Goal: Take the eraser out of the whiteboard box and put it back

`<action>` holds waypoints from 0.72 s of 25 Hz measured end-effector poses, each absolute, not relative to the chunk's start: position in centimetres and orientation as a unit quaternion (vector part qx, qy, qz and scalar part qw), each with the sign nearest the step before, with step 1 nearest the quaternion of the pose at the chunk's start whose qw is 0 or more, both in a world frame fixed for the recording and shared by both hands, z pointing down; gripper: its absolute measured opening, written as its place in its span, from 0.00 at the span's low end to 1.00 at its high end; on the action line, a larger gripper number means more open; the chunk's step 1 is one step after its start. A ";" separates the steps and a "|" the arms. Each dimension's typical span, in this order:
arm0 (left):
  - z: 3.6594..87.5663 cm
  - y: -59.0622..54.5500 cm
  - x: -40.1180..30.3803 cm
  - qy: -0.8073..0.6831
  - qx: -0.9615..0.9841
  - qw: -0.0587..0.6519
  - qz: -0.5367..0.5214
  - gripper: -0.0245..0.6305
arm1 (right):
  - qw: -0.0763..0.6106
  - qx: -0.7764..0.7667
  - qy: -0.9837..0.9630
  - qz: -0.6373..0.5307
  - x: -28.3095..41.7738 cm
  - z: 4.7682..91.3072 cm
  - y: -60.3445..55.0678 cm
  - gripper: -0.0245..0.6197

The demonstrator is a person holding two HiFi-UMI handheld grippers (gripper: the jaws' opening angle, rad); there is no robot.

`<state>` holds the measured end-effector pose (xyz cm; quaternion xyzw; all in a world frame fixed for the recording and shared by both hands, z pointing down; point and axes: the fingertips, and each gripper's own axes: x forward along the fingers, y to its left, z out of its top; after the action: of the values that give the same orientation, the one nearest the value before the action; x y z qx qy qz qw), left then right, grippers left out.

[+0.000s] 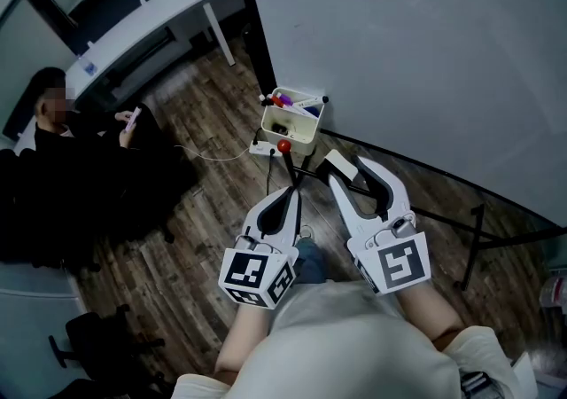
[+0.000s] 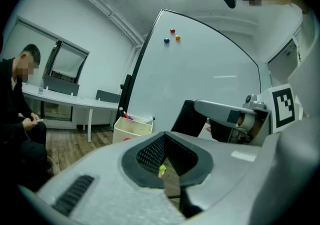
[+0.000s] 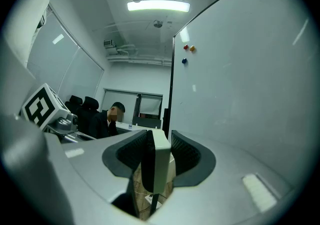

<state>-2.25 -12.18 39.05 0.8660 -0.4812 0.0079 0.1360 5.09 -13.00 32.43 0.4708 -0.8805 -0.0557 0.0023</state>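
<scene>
The cream whiteboard box (image 1: 298, 125) hangs at the whiteboard's lower left corner with markers (image 1: 287, 101) standing in it; the left gripper view shows it (image 2: 132, 128) too. The eraser (image 1: 340, 166), white-backed with black felt, is clamped edge-on between the jaws of my right gripper (image 1: 344, 172), just right of and below the box. In the right gripper view the eraser (image 3: 156, 161) fills the gap between the pads (image 3: 185, 155). My left gripper (image 1: 289, 195) sits beside it to the left, jaws together and empty, with its dark pads (image 2: 150, 153) meeting in front.
The whiteboard (image 1: 425, 51) fills the right side, with small magnets (image 2: 172, 34) high on it. Its stand's black bar (image 1: 475, 233) crosses the wooden floor. A red knob (image 1: 284, 146) sits under the box. A seated person (image 1: 53, 144) and a white desk (image 1: 151, 16) are at left.
</scene>
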 end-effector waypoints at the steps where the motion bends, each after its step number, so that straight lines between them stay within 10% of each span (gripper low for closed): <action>1: 39.1 -12.2 -2.2 -0.481 0.866 0.135 0.008 0.04 | 0.002 0.471 -0.880 -0.055 5.1 32.5 -13.0 0.29; 18: 39.1 -12.4 -2.3 -0.483 0.867 0.124 0.020 0.04 | 0.000 0.466 -0.883 -0.056 5.2 32.2 -13.5 0.29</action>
<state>-2.25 -12.39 39.07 0.8665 -0.4830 0.0197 0.1241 5.16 -13.46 32.17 0.4658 -0.8831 -0.0561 0.0004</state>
